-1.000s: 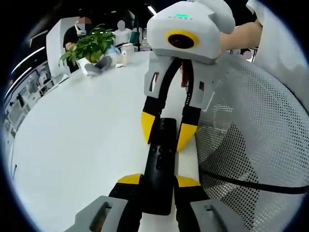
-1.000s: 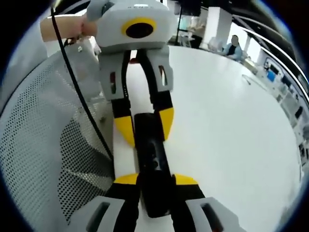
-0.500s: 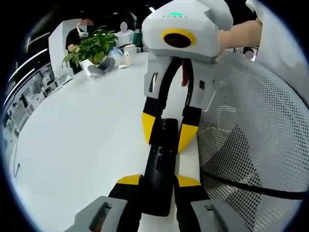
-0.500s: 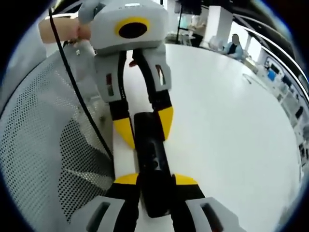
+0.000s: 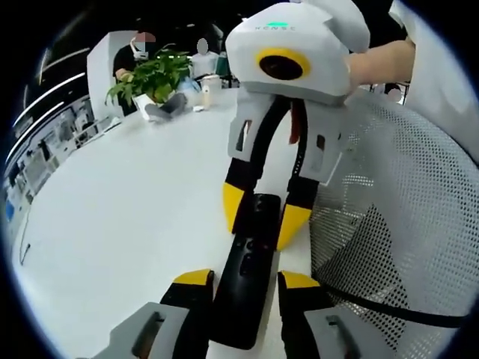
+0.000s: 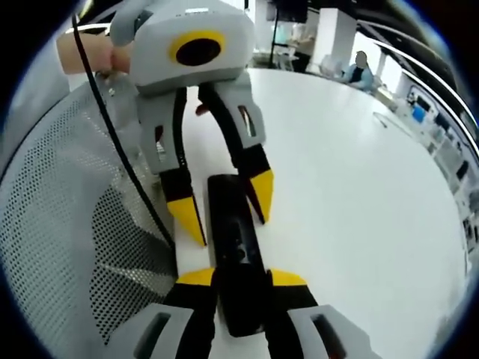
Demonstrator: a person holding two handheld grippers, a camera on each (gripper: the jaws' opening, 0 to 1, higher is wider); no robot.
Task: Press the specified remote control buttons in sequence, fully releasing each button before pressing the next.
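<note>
A black remote control (image 5: 247, 254) lies on the white table (image 5: 120, 217) near its edge, lengthways between the two grippers, which face each other. My left gripper (image 5: 247, 280) stands open at the remote's near end, its yellow-tipped jaws apart from the remote's sides. In the right gripper view the left gripper (image 6: 224, 206) shows the same spread jaws, with gaps on both sides of the remote (image 6: 233, 239). My right gripper (image 6: 243, 278) is shut on the other end, its jaws against both sides. From the left gripper view the right gripper (image 5: 263, 217) hugs the remote's far end.
A perforated mesh chair back (image 5: 389, 224) stands beside the table edge, crossed by a black cable (image 5: 389, 310). A potted plant (image 5: 146, 75) and small items sit at the far end, with people seated beyond. A hand (image 6: 82, 52) holds the left gripper. Open table surface (image 6: 359, 187) stretches away.
The left gripper's jaws have spread apart and let go of the remote's end. The right gripper stays shut on the remote. The left view has shifted slightly.
</note>
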